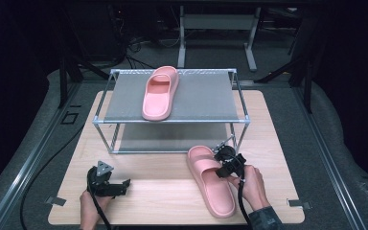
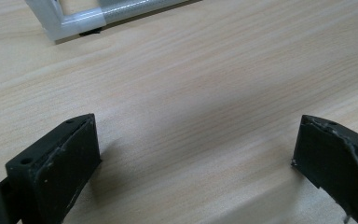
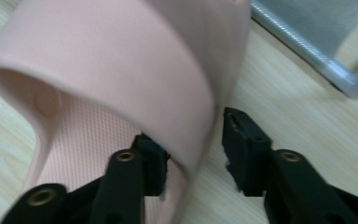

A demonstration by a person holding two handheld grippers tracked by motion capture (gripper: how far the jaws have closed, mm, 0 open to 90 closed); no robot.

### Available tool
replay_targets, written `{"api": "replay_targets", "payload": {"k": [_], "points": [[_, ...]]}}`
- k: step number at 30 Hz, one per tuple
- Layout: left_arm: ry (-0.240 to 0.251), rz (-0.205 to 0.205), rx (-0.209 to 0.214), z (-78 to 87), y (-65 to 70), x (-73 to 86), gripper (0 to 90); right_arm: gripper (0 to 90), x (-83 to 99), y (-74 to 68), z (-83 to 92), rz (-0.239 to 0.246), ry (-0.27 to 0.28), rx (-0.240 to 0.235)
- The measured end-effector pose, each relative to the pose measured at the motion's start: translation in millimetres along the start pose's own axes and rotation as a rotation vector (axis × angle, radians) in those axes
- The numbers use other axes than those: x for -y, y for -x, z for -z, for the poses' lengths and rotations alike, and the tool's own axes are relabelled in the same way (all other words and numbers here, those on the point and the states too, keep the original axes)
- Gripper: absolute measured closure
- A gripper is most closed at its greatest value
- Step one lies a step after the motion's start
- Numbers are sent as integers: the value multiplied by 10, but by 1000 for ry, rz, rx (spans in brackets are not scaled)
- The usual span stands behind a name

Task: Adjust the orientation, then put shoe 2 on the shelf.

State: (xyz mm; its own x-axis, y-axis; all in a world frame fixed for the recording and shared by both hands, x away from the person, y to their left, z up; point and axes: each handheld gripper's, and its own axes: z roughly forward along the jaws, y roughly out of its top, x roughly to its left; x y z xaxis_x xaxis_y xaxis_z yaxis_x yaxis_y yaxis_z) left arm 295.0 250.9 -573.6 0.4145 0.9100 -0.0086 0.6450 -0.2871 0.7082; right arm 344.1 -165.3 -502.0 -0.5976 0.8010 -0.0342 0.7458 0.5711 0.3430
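One pink slipper (image 1: 159, 93) lies on the top shelf of the metal rack (image 1: 172, 120), toe toward the back. Its mate (image 1: 215, 187) lies on the wooden table (image 1: 148, 167) in front of the rack's right leg. My right gripper (image 1: 227, 165) is at that slipper's strap. In the right gripper view the slipper's strap (image 3: 121, 60) has its side wall between the jaws of the right gripper (image 3: 193, 137): one jaw sits under the strap, the other outside with a gap, so it is open. My left gripper (image 1: 122, 186) rests low over bare wood at the front left, open (image 2: 198, 135) and empty.
The rack has a lower shelf (image 1: 172, 139) near the tabletop. Its corner foot (image 2: 74, 23) lies ahead of the left gripper, and its lower shelf's corner (image 3: 317, 51) is just beyond the right one. Dark floor and a desk frame (image 1: 218, 28) lie behind the table.
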Motion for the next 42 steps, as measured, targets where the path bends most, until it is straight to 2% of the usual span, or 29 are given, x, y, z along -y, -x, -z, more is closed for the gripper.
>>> {"api": "replay_targets", "payload": {"k": [2,3,4,6,7,11,12,13,14,16,17,18,19,20,21,22,23,24,25,37,42], "points": [[0,0,0,0,-1,0,3,651,7,-16,-59,-11,2,8],[0,0,0,0,0,0,3,672,12,-3,-48,-16,4,14],[0,0,0,0,0,0,3,711,26,21,-36,-25,18,-4],[0,0,0,0,-1,-1,3,751,50,50,-30,-22,19,8],[0,-1,0,-1,-1,-1,2,767,62,60,-35,-27,20,-22],[0,0,0,-1,0,-1,3,808,70,64,-22,17,5,0],[0,0,0,0,0,-1,2,814,69,77,-22,36,8,-15],[0,0,0,0,1,0,3,814,67,91,-21,31,3,-42],[0,0,0,0,0,0,3,815,64,98,-16,32,-2,-37],[0,1,-1,-1,1,0,3,819,68,128,-34,43,15,-86],[0,1,-1,0,1,-1,3,819,54,117,1,56,-29,-19],[0,1,-1,-1,1,-1,3,819,58,122,-9,57,-12,-30],[0,1,-1,0,1,-1,3,819,65,141,-27,52,14,-90],[0,0,-1,0,1,-1,3,819,63,146,-24,59,20,-93],[0,1,-1,-1,1,0,3,820,52,130,7,71,-13,-31],[0,1,-1,0,1,0,3,820,56,150,-15,76,27,-105],[0,1,-1,-1,1,0,3,820,56,152,-23,78,45,-138],[0,1,-1,-1,1,0,3,820,40,137,10,96,9,-65],[0,1,-1,0,1,0,3,820,33,136,16,99,9,-63],[-2,-23,19,-29,-11,-29,0,818,-105,231,164,201,41,-103],[-3,-24,16,-31,-9,-32,0,817,-174,240,259,258,50,-111]]}}
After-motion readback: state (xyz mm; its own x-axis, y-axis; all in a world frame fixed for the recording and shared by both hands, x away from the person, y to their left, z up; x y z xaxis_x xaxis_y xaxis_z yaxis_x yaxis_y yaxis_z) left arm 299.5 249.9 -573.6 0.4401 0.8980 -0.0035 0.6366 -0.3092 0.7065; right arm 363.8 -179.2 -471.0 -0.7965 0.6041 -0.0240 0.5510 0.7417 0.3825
